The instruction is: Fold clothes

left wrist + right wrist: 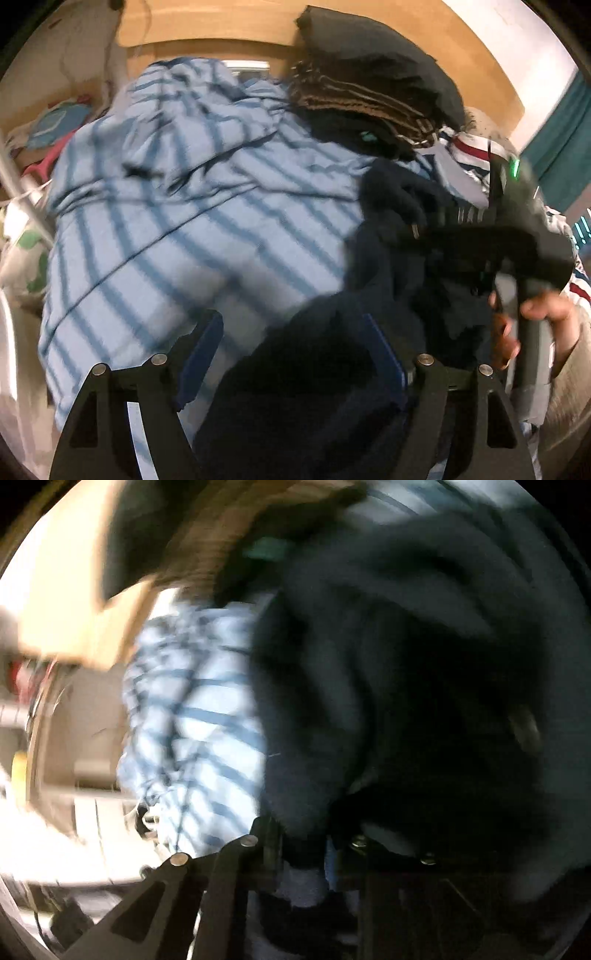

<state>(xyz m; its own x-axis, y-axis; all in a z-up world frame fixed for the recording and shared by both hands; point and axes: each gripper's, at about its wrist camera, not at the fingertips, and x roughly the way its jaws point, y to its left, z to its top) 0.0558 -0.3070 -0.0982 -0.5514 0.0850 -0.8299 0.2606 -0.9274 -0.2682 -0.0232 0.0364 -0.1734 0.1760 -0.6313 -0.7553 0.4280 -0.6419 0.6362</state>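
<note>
Two claws work over a heap of clothes. The left claw [291, 350] stands with its blue fingers [201, 350] spread wide. A fold of the navy garment [388, 221] lies in the gap and over the right-hand finger, but neither pad presses on it. Ahead of this claw and to its left spreads a rumpled light-blue striped shirt [184, 184], which runs right up under the left-hand finger. Further ahead and to the right, beyond the shirt, sits a folded pile [369, 74] of black and brown-striped clothes, set against a wooden panel [221, 22]. To the right of the left claw, a person's hand [550, 314] holds the grey handle of the right claw [301, 849], which reaches in across the navy garment. Its own view is heavily blurred, yet the jaws show as drawn close together, with dark navy cloth pinched between them. From there the garment billows up ahead of that claw and to its right, filling most of the view, while the striped shirt lies ahead to its left.
</note>
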